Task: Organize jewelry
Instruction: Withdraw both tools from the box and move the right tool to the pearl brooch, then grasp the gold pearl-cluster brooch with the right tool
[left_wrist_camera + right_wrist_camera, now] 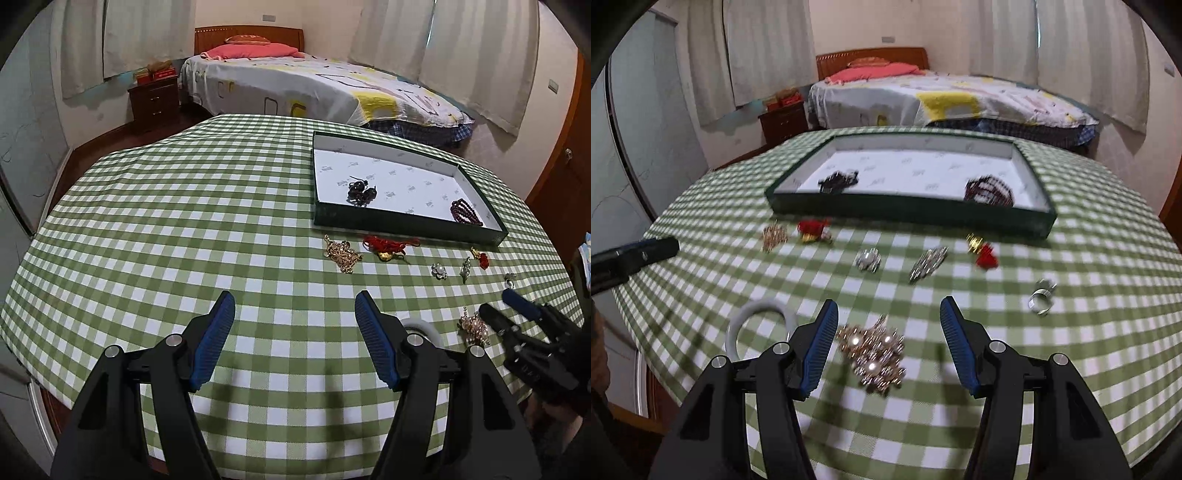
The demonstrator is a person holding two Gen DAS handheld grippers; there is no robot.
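Note:
A dark green tray [406, 223] [908, 208] with a white lining holds a dark bead piece [361, 192] and a red bead bracelet [466, 211]. Loose jewelry lies on the green checked cloth in front of it. My right gripper [889, 321] is open, its fingers on either side of a gold pearl brooch [873, 352] on the cloth; it also shows in the left wrist view [498, 304] beside that brooch [474, 325]. My left gripper [294, 306] is open and empty above bare cloth.
On the cloth lie a gold chain piece [341, 253], a red cord charm [389, 246], a small pearl brooch [868, 259], a silver leaf brooch [928, 263], a red-gold charm [983, 250], a silver ring [1041, 297] and a white bangle [757, 326]. A bed [314, 85] stands behind.

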